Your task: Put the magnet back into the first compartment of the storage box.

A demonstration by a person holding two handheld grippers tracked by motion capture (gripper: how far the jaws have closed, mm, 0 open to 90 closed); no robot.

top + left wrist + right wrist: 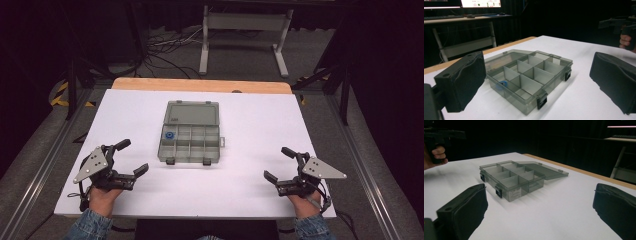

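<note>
A smoky clear organizer box (190, 142) lies mid-table with its lid (191, 112) folded flat behind it. Dividers split it into several compartments, and a small blue thing (169, 135) sits in the far left one. My left gripper (135, 155) rests at the front left, open, pointing toward the box with nothing between its jaws. At the front right my right gripper (275, 162) is likewise open with nothing in it. From the left gripper (537, 83) the box (529, 75) and the blue thing (502, 84) lie just ahead. From the right gripper (539, 212) the box (511, 178) stands farther off.
The white tabletop (260, 125) has a wooden strip (200, 85) along its far edge. Behind it stand a metal frame (245, 35) and loose cables (165, 50) on the floor. A desk with a monitor (480, 3) is off beyond the table.
</note>
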